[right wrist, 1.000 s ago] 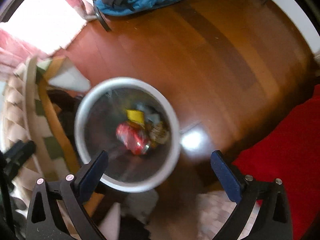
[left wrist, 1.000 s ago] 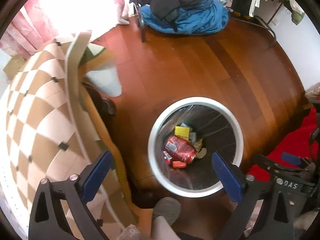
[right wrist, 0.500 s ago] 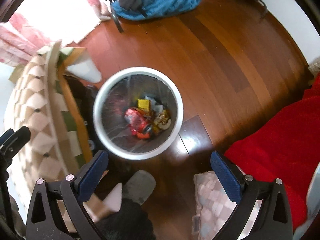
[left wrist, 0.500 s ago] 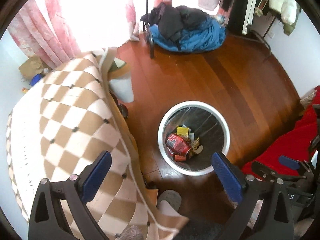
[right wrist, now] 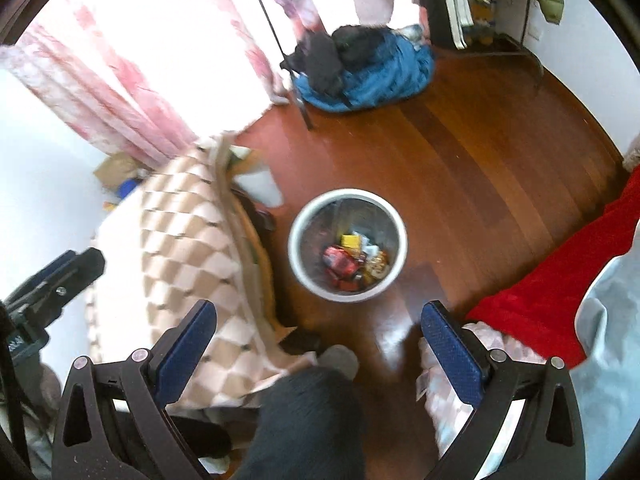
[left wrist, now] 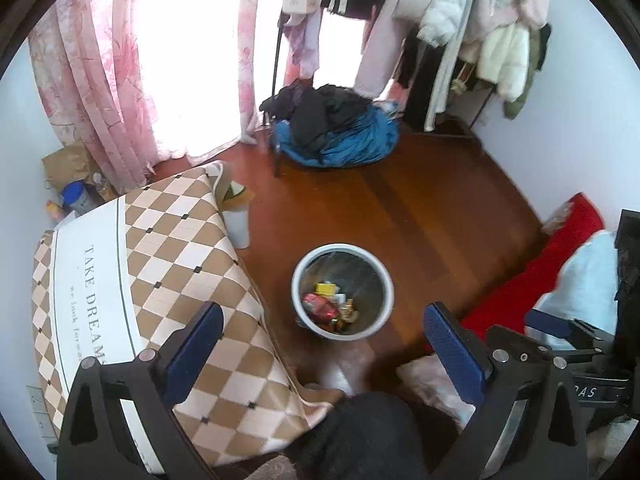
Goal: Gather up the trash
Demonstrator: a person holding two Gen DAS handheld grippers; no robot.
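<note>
A white round trash bin (left wrist: 299,280) stands on the wooden floor, also in the right wrist view (right wrist: 298,258). Inside lie a crushed red can (left wrist: 318,306), a yellow packet (left wrist: 326,289) and other wrappers; the right wrist view shows the can (right wrist: 340,262) too. My left gripper (left wrist: 324,344) is open and empty, high above the bin. My right gripper (right wrist: 318,340) is open and empty, also high above it. The right gripper shows at the far right of the left wrist view (left wrist: 560,328).
A table with a brown-and-white checked cloth (left wrist: 160,272) stands left of the bin. A red blanket (left wrist: 520,280) lies at the right. A blue and black clothes pile (left wrist: 336,132) sits by a clothes rack and pink curtains (left wrist: 100,80). A person's dark-clad leg (right wrist: 304,420) is below.
Both grippers have risen well away from the bin, which now looks much smaller. More of the room, table top and curtains has come into view.
</note>
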